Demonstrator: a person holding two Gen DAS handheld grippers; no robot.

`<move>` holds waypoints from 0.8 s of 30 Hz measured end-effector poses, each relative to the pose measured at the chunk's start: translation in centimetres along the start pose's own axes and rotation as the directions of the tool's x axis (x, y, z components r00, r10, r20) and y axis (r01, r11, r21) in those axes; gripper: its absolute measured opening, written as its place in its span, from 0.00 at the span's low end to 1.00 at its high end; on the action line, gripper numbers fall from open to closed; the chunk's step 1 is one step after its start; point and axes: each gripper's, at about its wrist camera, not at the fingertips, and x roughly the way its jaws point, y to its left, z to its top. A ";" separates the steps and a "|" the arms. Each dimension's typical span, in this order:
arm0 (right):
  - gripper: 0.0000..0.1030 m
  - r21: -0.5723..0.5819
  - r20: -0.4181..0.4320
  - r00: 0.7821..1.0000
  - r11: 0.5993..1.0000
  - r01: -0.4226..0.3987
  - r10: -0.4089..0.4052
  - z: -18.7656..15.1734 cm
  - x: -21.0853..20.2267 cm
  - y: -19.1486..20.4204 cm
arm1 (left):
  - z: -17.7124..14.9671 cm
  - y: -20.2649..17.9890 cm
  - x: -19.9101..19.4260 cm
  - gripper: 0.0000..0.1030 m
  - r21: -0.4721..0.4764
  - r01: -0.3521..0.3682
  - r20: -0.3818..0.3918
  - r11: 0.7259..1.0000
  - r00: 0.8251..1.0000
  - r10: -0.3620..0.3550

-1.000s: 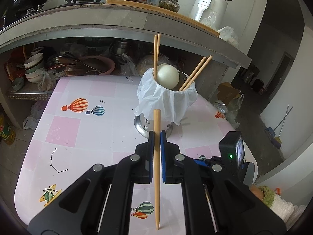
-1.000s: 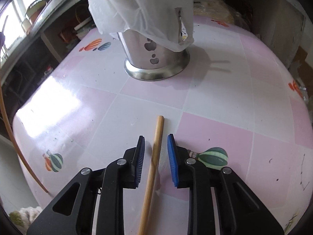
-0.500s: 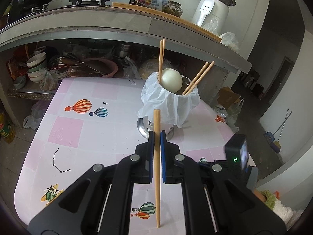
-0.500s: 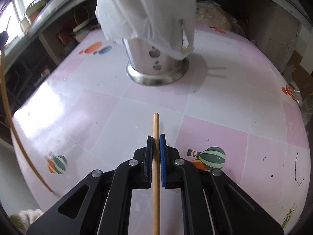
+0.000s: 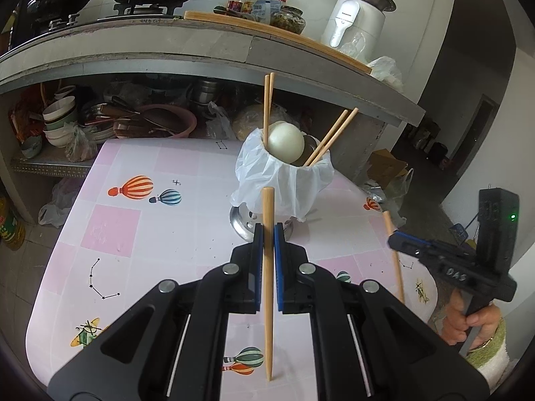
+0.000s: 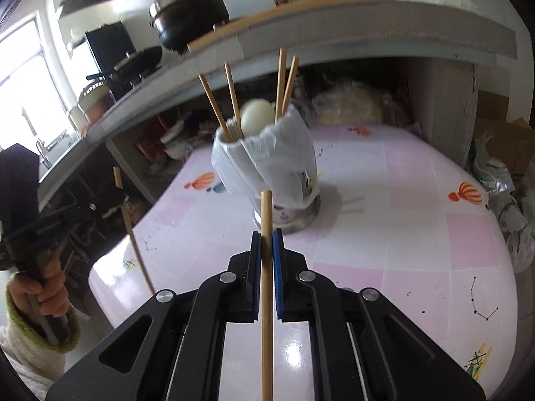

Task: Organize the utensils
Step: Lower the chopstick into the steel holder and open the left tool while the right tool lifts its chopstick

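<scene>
A steel utensil holder [image 5: 284,180] [image 6: 267,170] lined with a white plastic bag stands on the pink tiled table [image 5: 133,234]. It holds several wooden chopsticks [image 5: 267,107] and a pale round ladle [image 5: 286,142]. My left gripper [image 5: 268,234] is shut on a wooden chopstick [image 5: 267,267], held upright above the table in front of the holder. My right gripper [image 6: 266,240] is shut on another wooden chopstick [image 6: 266,284], lifted off the table and pointing at the holder. Each gripper shows in the other's view, the right [image 5: 434,254] and the left [image 6: 83,210].
A concrete counter [image 5: 200,50] with a pot, bottles and a white appliance [image 5: 354,20] runs behind the table. Bowls and pans [image 5: 67,120] fill the shelf under it. Plastic bags and a cardboard box [image 6: 501,140] lie past the table's right edge.
My right gripper shut on the chopstick lying on the table and lifted it up to point at the holder. My left gripper kept its chopstick and drew back a little.
</scene>
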 end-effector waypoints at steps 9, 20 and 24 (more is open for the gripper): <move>0.07 0.034 0.122 0.991 0.998 -0.059 0.055 1.2 -4.2 -0.5 | 2.8 -1.0 -2.0 0.05 0.024 0.020 0.075 1.000 0.997 -0.022; 0.07 0.053 0.154 0.985 0.995 -0.081 0.072 1.1 -5.4 -1.1 | 11.0 -3.6 -4.6 0.05 0.081 0.055 0.254 0.995 0.964 -0.074; 0.07 0.062 0.157 0.985 0.995 -0.078 0.068 1.0 -5.5 -1.4 | 14.4 -4.1 -4.3 0.05 0.083 0.070 0.307 0.994 0.947 -0.092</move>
